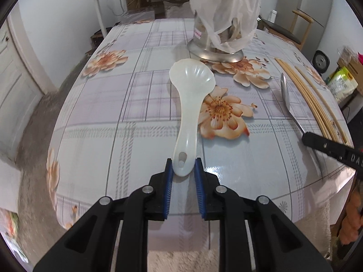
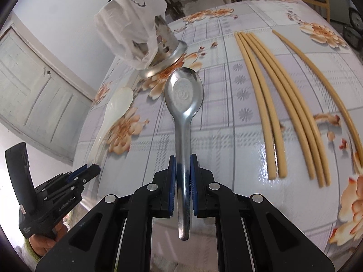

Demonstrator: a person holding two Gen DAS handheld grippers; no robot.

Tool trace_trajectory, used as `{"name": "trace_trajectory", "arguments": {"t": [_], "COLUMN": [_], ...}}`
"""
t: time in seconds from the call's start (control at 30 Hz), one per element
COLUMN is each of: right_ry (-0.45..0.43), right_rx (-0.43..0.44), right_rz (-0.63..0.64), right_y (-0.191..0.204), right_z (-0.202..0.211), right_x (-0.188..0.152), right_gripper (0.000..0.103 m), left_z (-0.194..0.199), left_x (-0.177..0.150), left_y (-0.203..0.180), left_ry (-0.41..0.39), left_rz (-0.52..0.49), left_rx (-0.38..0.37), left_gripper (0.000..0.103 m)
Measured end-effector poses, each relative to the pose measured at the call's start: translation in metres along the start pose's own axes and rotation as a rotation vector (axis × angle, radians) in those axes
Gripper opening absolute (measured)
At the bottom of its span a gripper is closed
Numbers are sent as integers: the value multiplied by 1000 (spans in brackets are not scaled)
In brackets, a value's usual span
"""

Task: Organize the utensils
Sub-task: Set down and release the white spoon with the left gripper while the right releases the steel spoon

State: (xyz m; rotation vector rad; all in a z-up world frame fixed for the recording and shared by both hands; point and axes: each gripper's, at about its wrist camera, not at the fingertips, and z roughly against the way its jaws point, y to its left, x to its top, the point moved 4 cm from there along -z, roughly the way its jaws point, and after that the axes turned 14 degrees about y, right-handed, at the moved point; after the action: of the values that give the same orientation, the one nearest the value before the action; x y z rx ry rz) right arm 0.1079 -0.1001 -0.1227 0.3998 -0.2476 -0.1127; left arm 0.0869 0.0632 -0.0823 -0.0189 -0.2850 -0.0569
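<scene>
A white plastic rice spoon (image 1: 190, 104) lies on the flowered tablecloth, bowl pointing away. My left gripper (image 1: 183, 165) has its blue pads pressed on the end of its handle. The same spoon (image 2: 113, 113) and left gripper (image 2: 90, 168) appear at the left in the right wrist view. My right gripper (image 2: 183, 161) is shut on the handle of a metal spoon (image 2: 183, 95), which also shows at the right (image 1: 285, 90) in the left wrist view. Several tan chopsticks (image 2: 272, 104) lie to its right. A metal utensil holder (image 2: 168, 52) stands beyond both spoons.
A white plastic bag (image 1: 224, 6) covers the top of the holder (image 1: 215, 54). The table (image 1: 113, 136) ends close to the left of the white spoon. A wooden chair (image 1: 283, 31) stands at the far side, and a person's hand (image 2: 45, 244) holds the left gripper.
</scene>
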Motion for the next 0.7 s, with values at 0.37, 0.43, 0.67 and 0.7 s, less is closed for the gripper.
{"name": "trace_trajectory", "arguments": {"t": [0.37, 0.43, 0.67, 0.7], "right_ry": [20, 21, 24, 24], "right_rx": [21, 22, 32, 35], "right_rz": [0, 1, -6, -5], "right_y": [4, 5, 4, 4], "right_z": [1, 2, 3, 2], "right_x": [-11, -13, -14, -14], "right_gripper": [10, 10, 11, 12], "left_z": [4, 4, 7, 8], "left_x": [-12, -13, -14, -14], "left_y": [-7, -9, -10, -9], "left_ry": [42, 46, 37, 33], "left_rz": [58, 59, 57, 57], "left_rx": [-74, -84, -116, -119], "left_gripper": [18, 18, 40, 46]}}
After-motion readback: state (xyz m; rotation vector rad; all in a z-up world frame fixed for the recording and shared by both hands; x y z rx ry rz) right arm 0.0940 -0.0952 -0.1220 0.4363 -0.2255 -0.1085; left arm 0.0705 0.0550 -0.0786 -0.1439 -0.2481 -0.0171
